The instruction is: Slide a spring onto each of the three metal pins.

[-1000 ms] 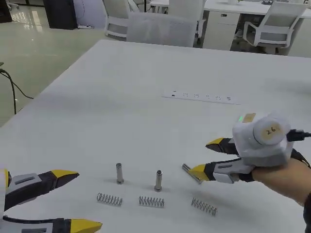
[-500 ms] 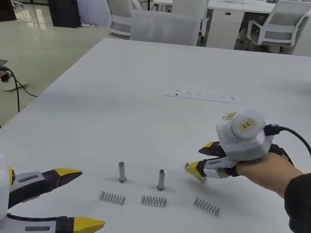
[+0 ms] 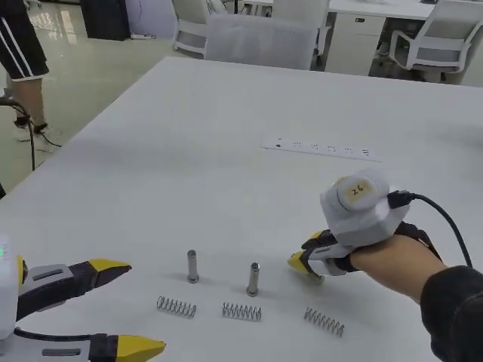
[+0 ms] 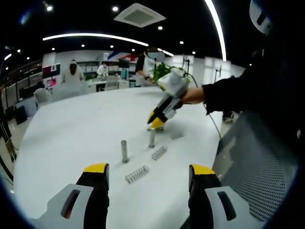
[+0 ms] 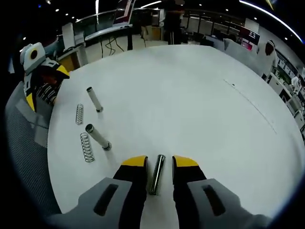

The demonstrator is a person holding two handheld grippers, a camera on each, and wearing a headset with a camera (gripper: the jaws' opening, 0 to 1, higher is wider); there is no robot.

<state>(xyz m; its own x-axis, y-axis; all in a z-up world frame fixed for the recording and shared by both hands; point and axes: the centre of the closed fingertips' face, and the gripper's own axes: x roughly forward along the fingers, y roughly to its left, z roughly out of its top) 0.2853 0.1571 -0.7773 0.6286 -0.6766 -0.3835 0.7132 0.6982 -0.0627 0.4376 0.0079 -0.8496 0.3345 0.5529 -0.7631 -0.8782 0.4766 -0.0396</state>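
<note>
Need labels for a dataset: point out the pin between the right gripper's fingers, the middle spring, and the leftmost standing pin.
third pin (image 5: 156, 174): right gripper view, mid-shaft.
middle spring (image 3: 241, 311): head view, centre coils.
leftmost standing pin (image 3: 192, 266): head view, mid-shaft.

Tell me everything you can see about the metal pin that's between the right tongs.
The metal pin is a short, shiny silver cylinder with a rounded far end and a bare shaft. It sits between the yellow tips of the right tongs, pointing forward along them, on or just above the white table. The tips flank it closely, but it is unclear whether they press on it.
</note>
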